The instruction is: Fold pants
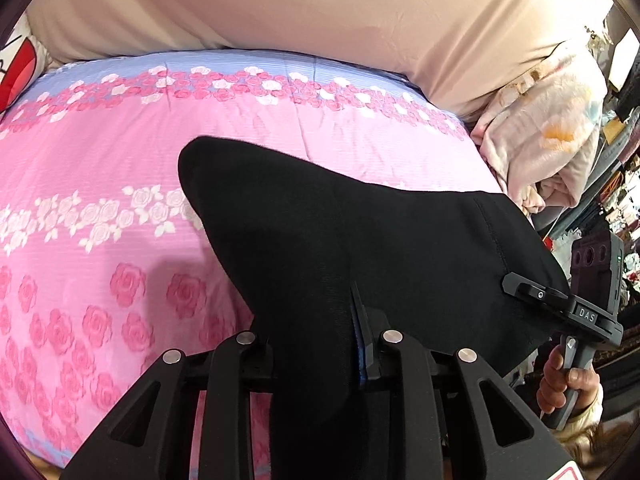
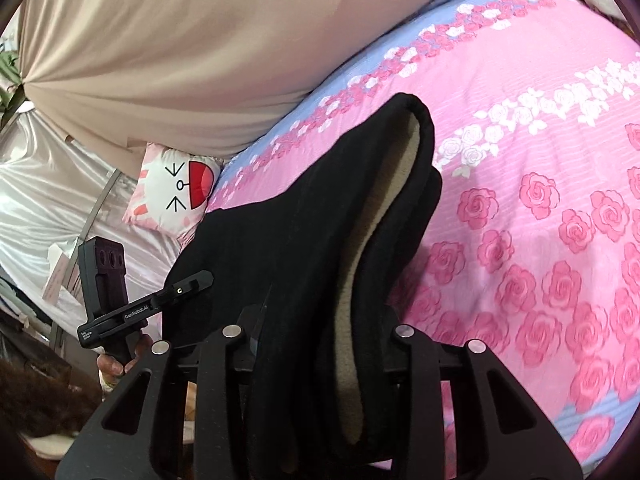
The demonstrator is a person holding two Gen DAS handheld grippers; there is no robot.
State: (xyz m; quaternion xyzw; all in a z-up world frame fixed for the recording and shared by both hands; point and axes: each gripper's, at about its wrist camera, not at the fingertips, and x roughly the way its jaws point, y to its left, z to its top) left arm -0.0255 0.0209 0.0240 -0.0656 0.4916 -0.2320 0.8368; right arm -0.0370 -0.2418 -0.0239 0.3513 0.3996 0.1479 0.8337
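The black pants [image 1: 360, 232] with a beige fleece lining [image 2: 384, 216] hang lifted above a pink rose-print bedspread [image 1: 100, 184]. My left gripper [image 1: 320, 344] is shut on the black cloth, which drapes over its fingers. My right gripper [image 2: 320, 344] is shut on the other edge, where the lining shows. The right gripper also shows in the left wrist view [image 1: 532, 292], clamped on the hem. The left gripper shows in the right wrist view [image 2: 188, 286], clamped on the cloth. The pants span between both grippers.
A beige quilt [image 1: 320, 4] lies along the back of the bed. A cat-face cushion [image 2: 176, 192] sits at the bed's left. A pale bundled blanket [image 1: 540, 136] and clutter lie at the right. Shiny white fabric [image 2: 48, 200] hangs beside the bed.
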